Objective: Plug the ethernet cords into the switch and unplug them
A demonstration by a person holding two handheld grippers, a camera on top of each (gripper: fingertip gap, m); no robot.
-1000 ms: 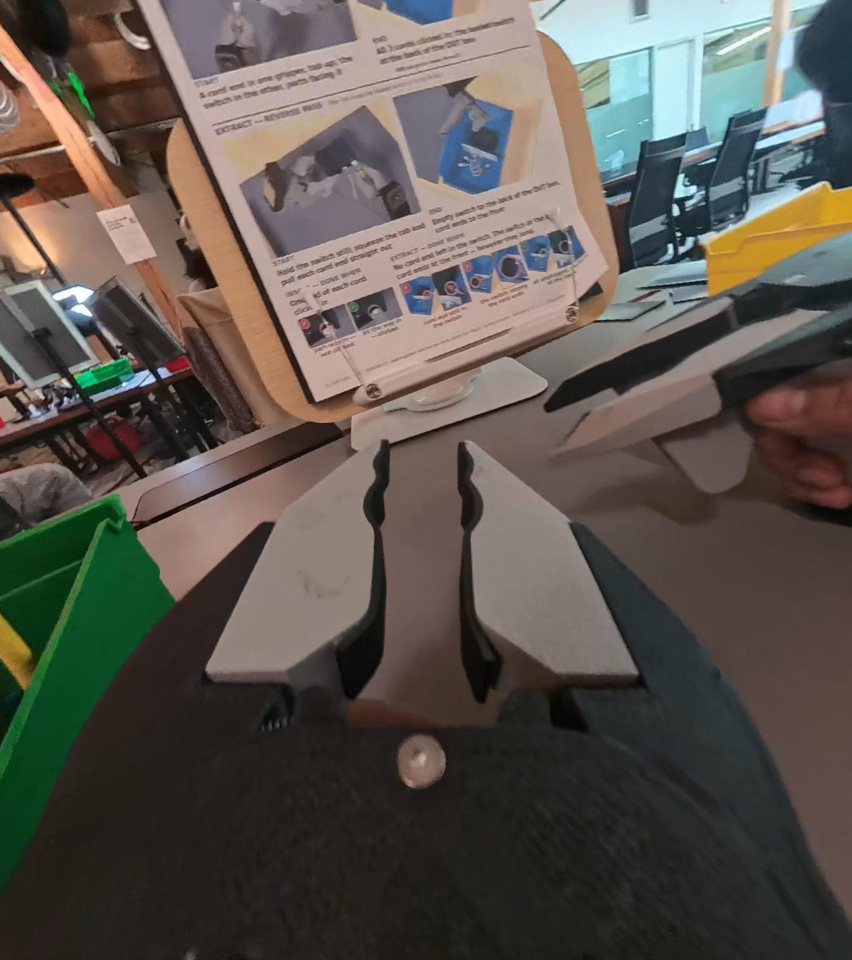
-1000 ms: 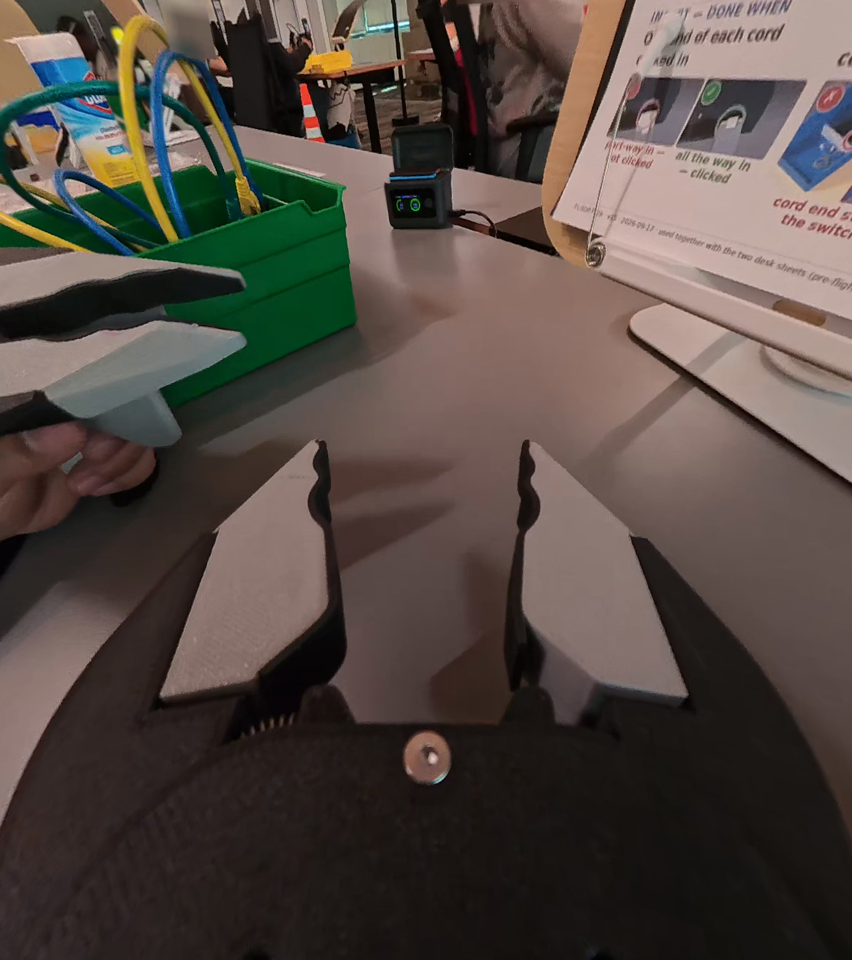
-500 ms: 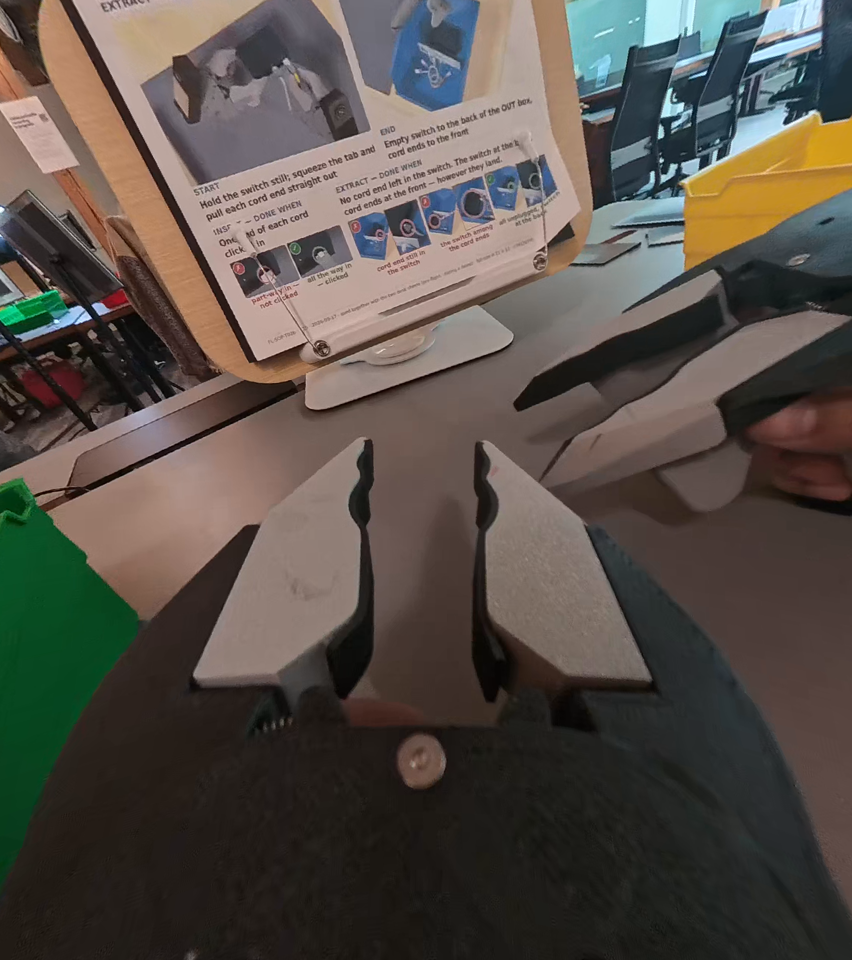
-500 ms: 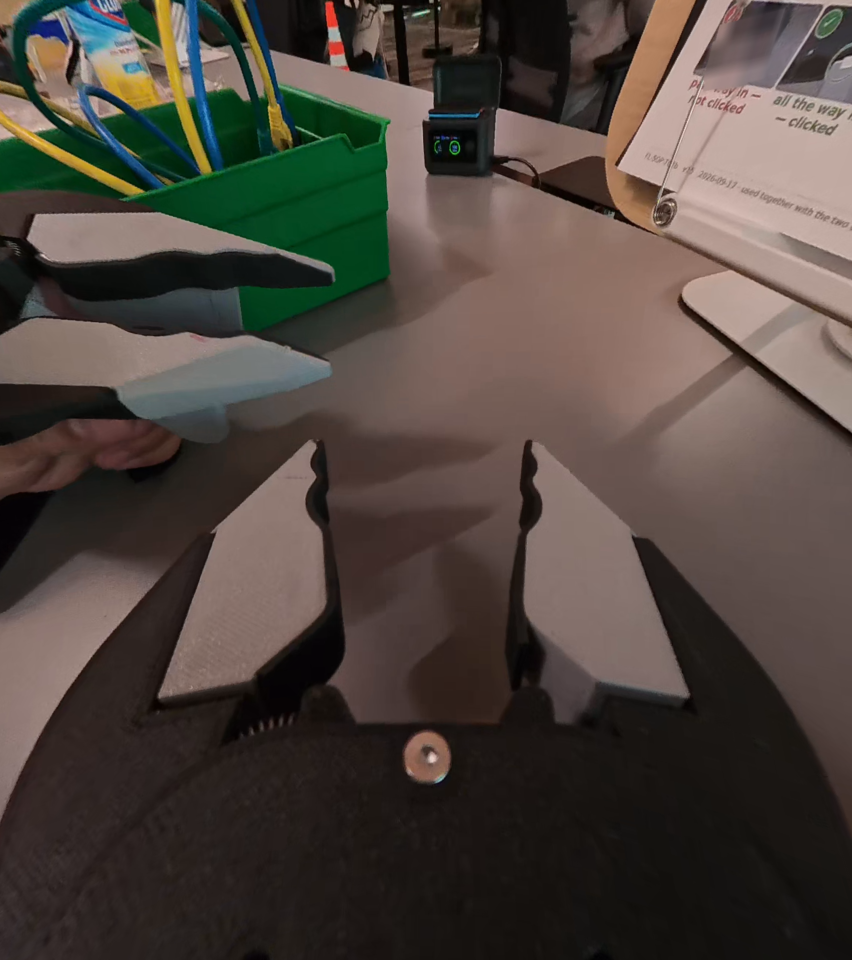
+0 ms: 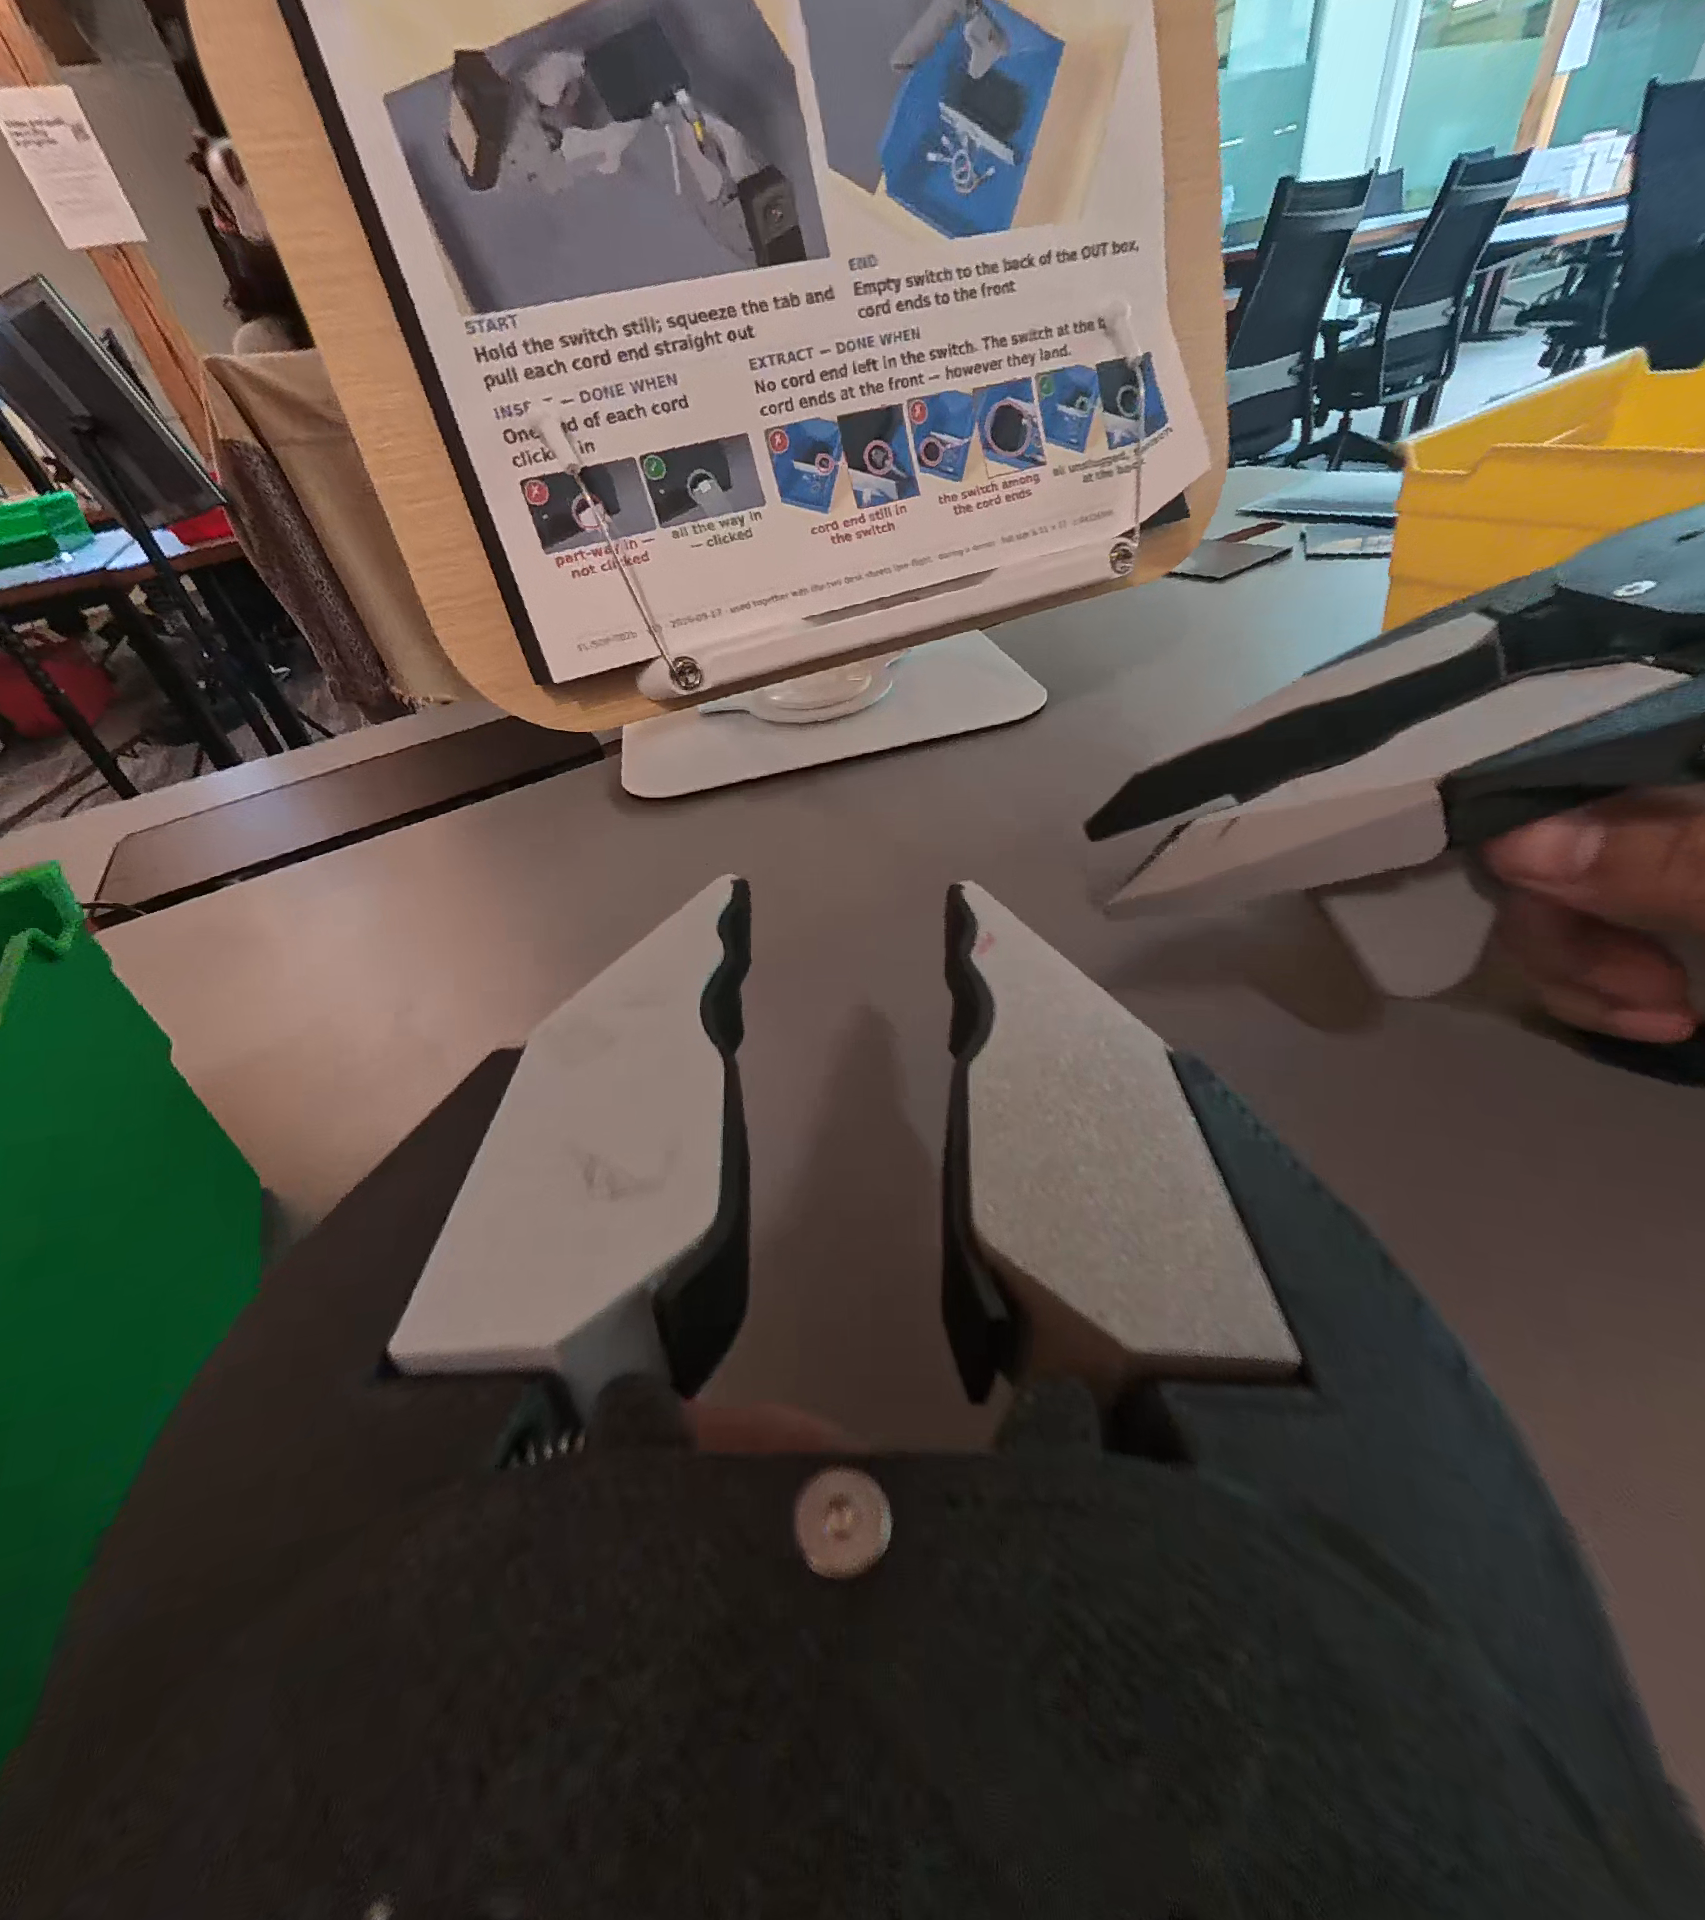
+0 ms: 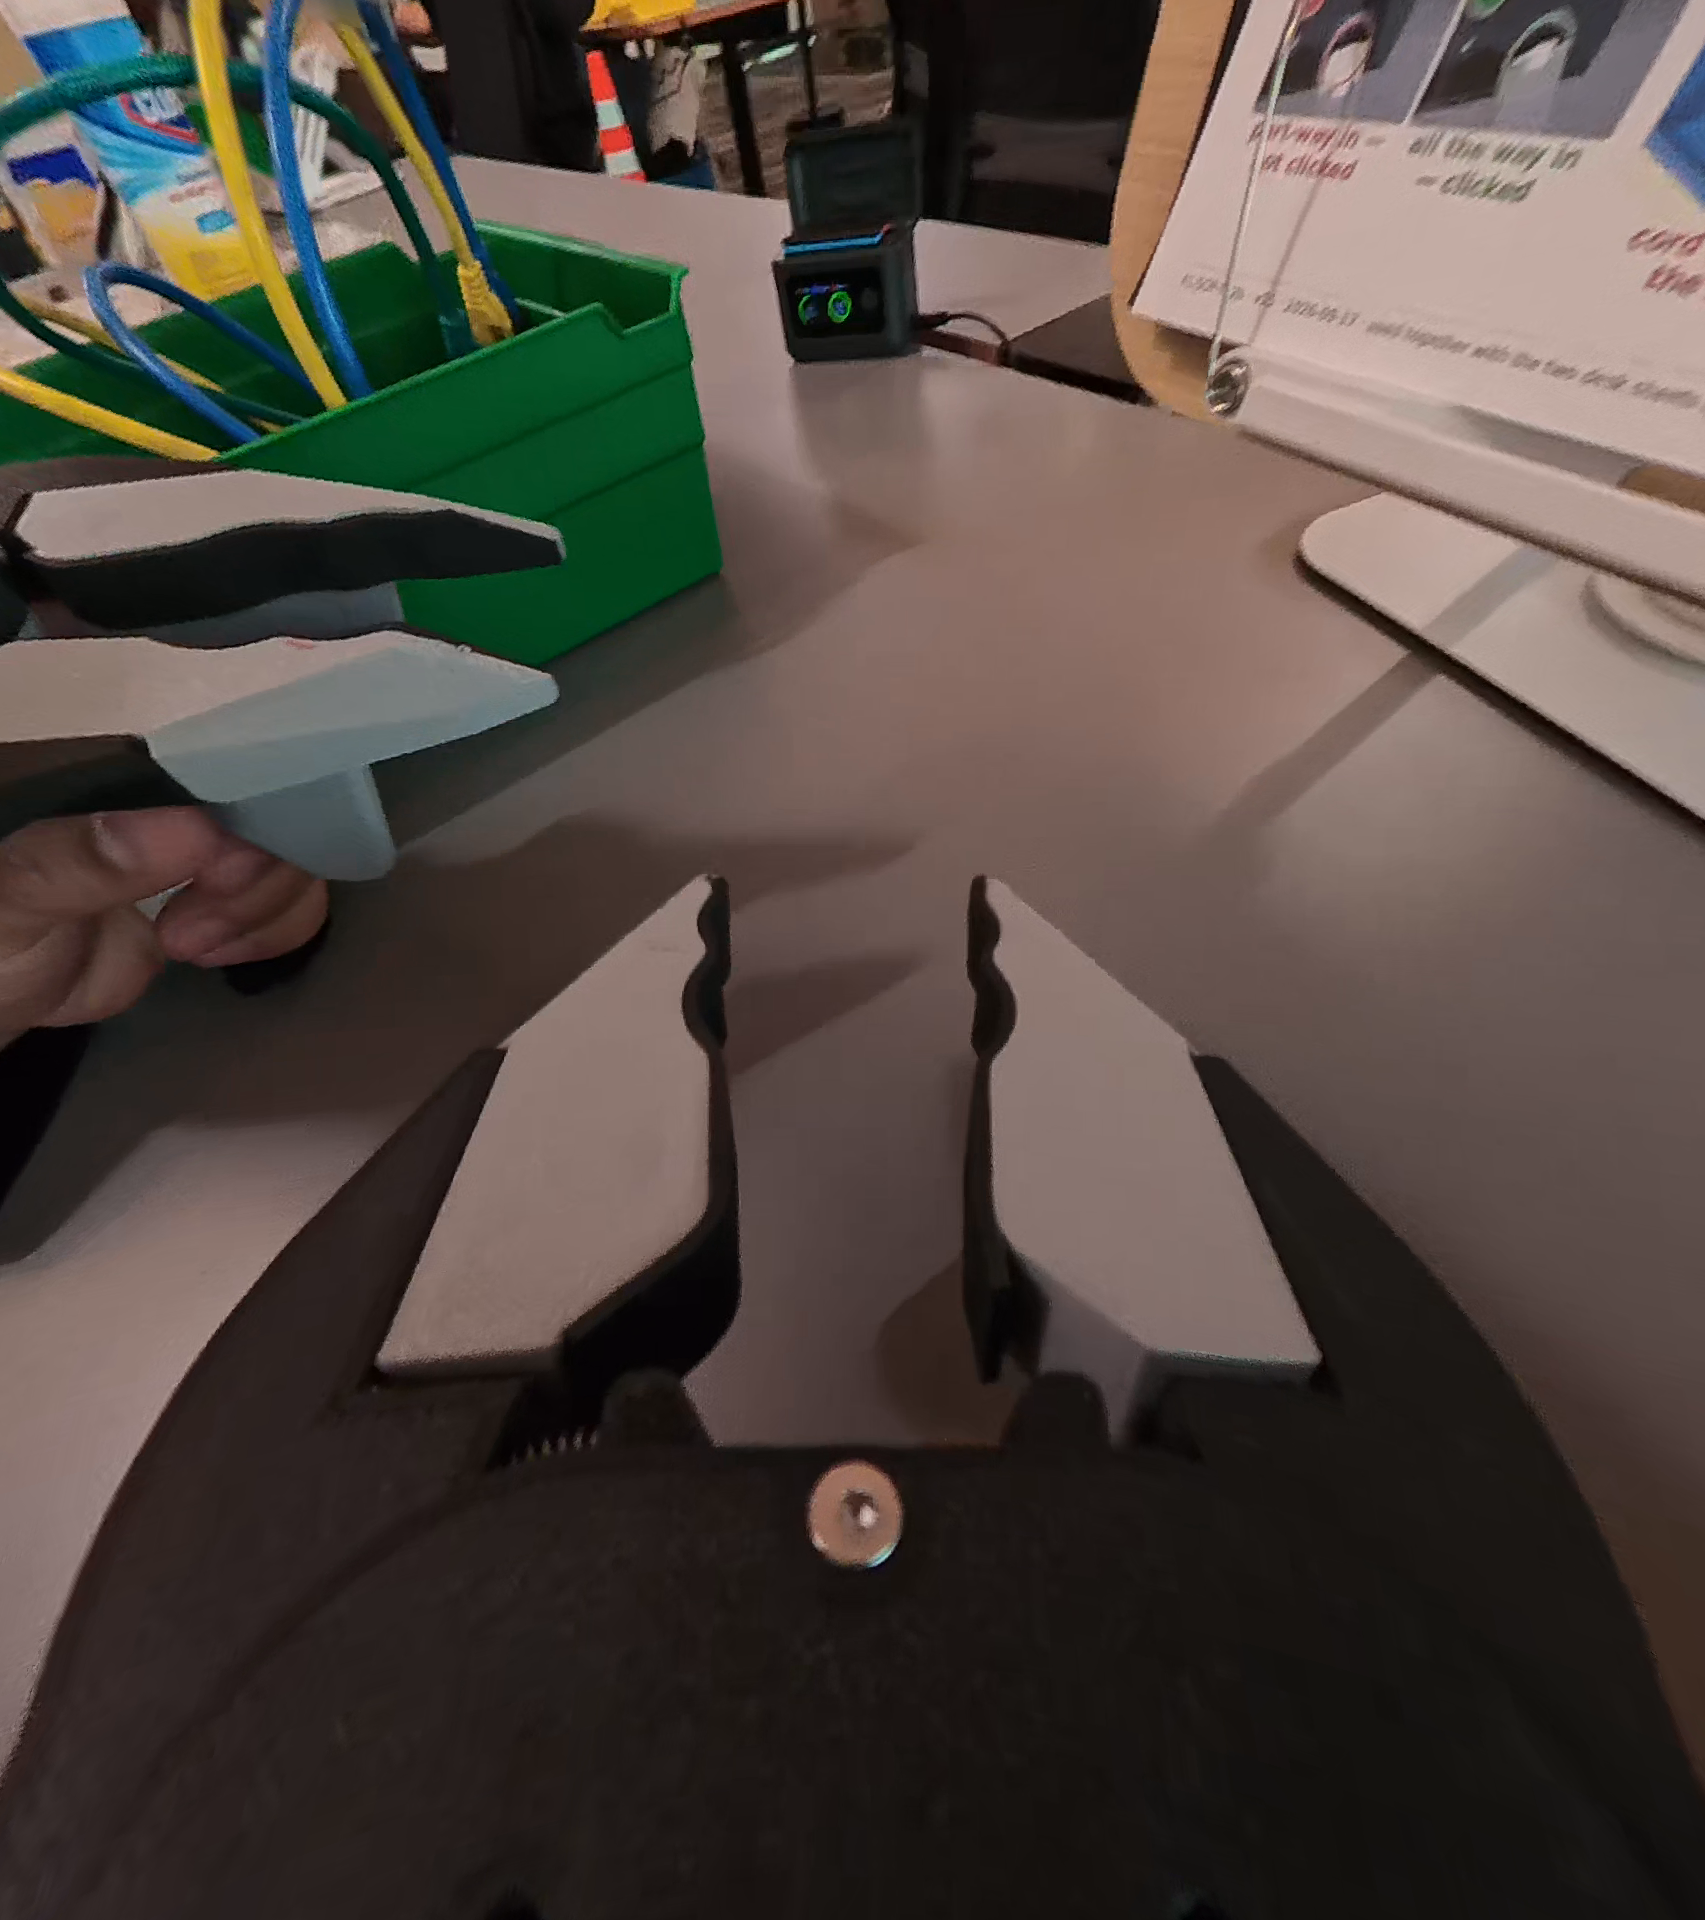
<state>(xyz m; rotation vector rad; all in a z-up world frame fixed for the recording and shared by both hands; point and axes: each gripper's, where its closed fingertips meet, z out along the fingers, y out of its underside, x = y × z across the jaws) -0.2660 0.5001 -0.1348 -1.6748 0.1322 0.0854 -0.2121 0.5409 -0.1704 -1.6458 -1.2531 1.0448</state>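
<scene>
Both grabbers hover over the grey table (image 6: 1087,727) holding nothing: the left gripper (image 5: 846,899) has a narrow gap, the right gripper (image 6: 846,894) a slightly wider one. The ethernet cords (image 6: 292,223), yellow, blue and green, stick out of the green bin (image 6: 557,436) at ten o'clock from the right gripper. I cannot see the switch.

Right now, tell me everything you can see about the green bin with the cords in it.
The green bin is a rectangular box that looks like plastic, with a stepped rim and a ridged side wall. It stands upright on the grey table, to the left of both grippers. Yellow, blue and green ethernet cords loop up out of its open top, one yellow plug hanging just inside the far corner. No switch shows in it. The left gripper hovers in front of it; contact cannot be told.
</scene>
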